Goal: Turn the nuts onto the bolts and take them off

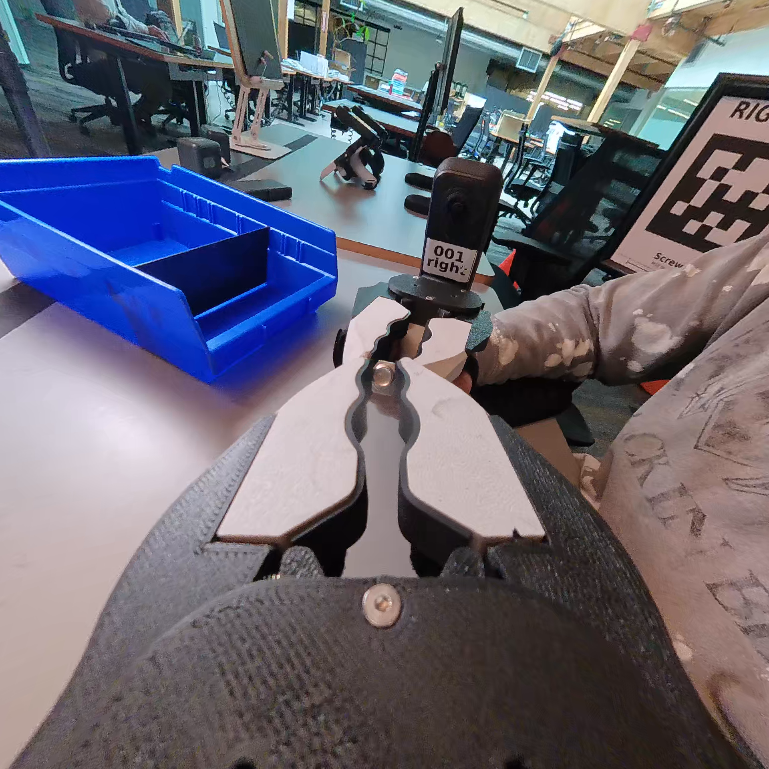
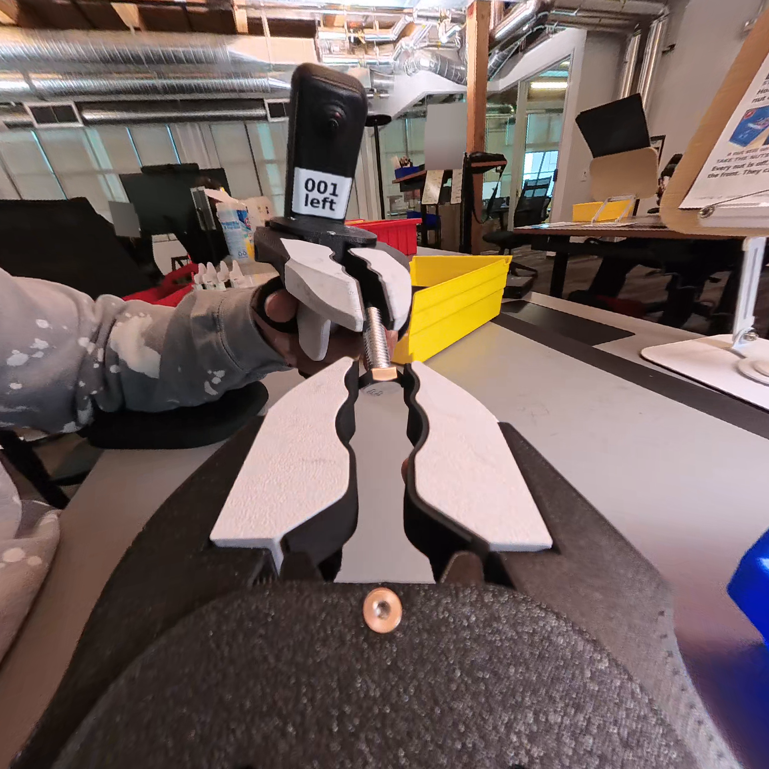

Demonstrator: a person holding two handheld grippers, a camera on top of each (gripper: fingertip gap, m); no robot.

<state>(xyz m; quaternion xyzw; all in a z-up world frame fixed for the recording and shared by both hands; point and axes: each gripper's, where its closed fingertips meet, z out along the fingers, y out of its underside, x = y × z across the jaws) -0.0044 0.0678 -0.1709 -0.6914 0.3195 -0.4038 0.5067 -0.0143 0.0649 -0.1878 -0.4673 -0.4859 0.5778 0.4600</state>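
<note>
A silver bolt (image 2: pixel 376 333) spans between my two grippers above the grey table (image 2: pixel 561 416). My right gripper (image 2: pixel 380 376) is shut on the bolt's hex head, and the threaded shaft runs away from it into the left gripper (image 2: pixel 374 318). In the left wrist view my left gripper (image 1: pixel 383 376) is shut on a silver nut (image 1: pixel 385 380) with the bolt's round end showing inside it. The right gripper (image 1: pixel 387 349) faces it tip to tip. A person's hands in spattered grey sleeves (image 1: pixel 582 345) hold both grippers.
A blue divided bin (image 1: pixel 166 258) lies on the table to the left of the grippers. A yellow bin (image 2: pixel 453 299) stands behind the left gripper, with red bins (image 2: pixel 395 233) farther back. A sign board on a stand (image 2: pixel 715 166) is at the right. Left and right tips are no more than a few centimetres apart.
</note>
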